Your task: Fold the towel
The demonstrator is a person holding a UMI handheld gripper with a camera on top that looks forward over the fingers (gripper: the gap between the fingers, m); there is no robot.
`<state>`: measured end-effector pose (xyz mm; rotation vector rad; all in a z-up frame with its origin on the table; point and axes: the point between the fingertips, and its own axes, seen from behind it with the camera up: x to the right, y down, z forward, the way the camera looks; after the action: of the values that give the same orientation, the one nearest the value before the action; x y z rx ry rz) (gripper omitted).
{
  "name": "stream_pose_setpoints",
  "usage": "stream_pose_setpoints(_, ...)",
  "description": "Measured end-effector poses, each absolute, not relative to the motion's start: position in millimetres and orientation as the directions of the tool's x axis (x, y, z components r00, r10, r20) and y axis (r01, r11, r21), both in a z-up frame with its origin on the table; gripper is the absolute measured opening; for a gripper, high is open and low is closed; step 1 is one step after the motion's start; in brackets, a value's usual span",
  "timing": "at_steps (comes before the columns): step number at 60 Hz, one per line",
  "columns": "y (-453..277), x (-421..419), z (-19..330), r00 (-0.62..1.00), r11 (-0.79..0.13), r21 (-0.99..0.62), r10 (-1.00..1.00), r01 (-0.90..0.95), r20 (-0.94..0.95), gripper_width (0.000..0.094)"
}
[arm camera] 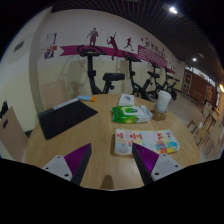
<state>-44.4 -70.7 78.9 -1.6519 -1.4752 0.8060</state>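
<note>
Gripper view: hand-held gripper [108, 163] open above table [95, 125]; two packets [131, 114], one cup [163, 101].

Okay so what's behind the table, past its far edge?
Beyond the table stand exercise bikes before a wall with a banner of athlete figures. Their bases are hidden by the table's edge. The tool hovers open over the near side.

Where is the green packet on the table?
In the gripper view, the green packet lies on the wooden table beyond the open claw, behind a colourful flat packet and right of the dark mat.
</note>
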Motion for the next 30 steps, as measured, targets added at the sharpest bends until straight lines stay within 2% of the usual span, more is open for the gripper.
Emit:
stream_pose_setpoints(18, -41, -134, 16, 0.167, -0.049, -0.824, 0.984, 0.565, 0.056, 0.0855)
stream_pose_setpoints(23, -35, -143, -1, 0.174, -0.051, -0.798, 0.982, 0.600, 0.068, 0.0813)
stream_pose_setpoints(27, -39, -147, -10, 0.167, -0.069, -0.791, 0.985, 0.608, 0.042, 0.0370)
stream_pose_setpoints(30, -18, -147, -10, 0.226, -0.041, -0.792, 0.966, 0.609, 0.124, 0.0039)
